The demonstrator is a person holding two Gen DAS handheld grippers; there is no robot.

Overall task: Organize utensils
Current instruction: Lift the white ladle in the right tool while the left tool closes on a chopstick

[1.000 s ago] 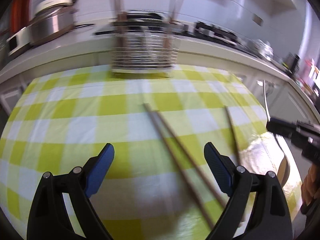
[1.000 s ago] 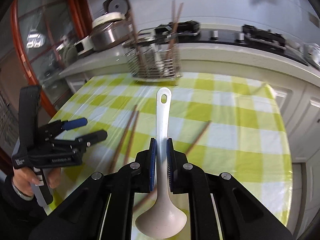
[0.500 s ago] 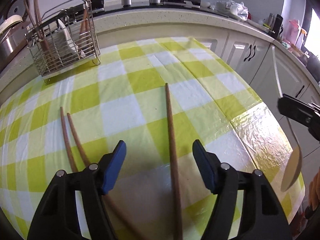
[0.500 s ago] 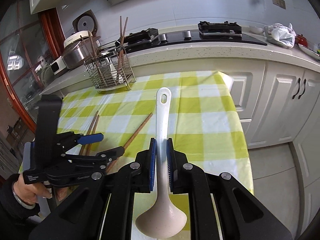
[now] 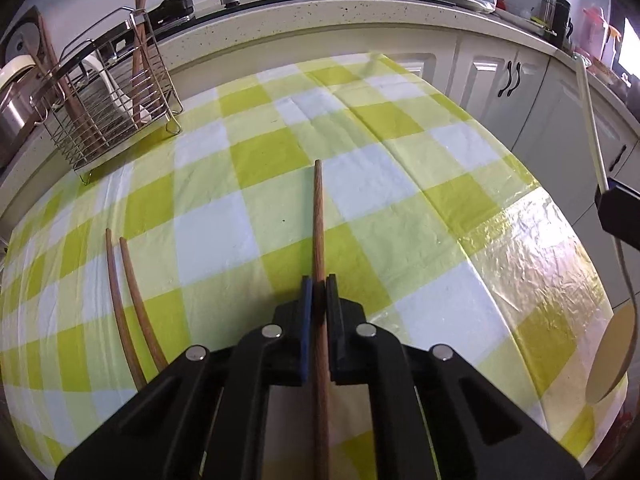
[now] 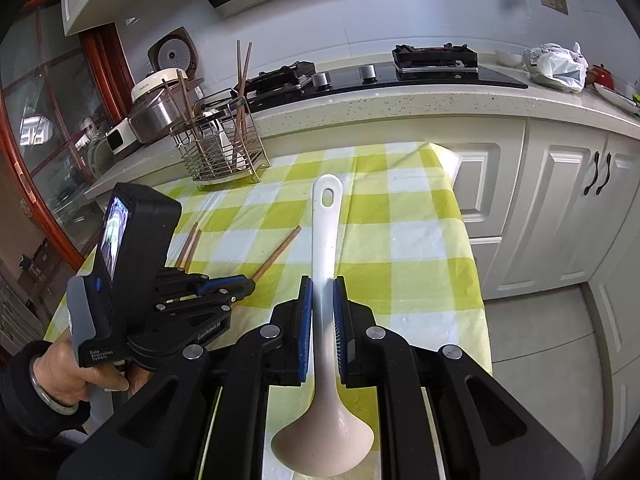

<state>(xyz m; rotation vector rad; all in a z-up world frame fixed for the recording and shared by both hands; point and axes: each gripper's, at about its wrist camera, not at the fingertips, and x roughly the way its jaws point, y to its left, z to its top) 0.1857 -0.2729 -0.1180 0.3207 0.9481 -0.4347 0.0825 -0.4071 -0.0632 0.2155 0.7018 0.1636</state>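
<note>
Both grippers loaded, wire rack ahead

The left gripper (image 5: 319, 286) is clamped on one brown wooden chopstick (image 5: 318, 216) lying on the checked tablecloth (image 5: 400, 184), well short of the wire utensil rack (image 5: 108, 112). The right gripper (image 6: 320, 292) pinches the white plastic ladle (image 6: 326, 240). The thin chopstick may swivel or slip when lifted.

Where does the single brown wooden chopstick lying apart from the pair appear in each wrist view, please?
Left wrist: the single brown wooden chopstick runs up the centre, clamped in the left gripper.
Right wrist: left of centre, slanting out of that gripper.
Shared landmark: the wire utensil rack.
</note>
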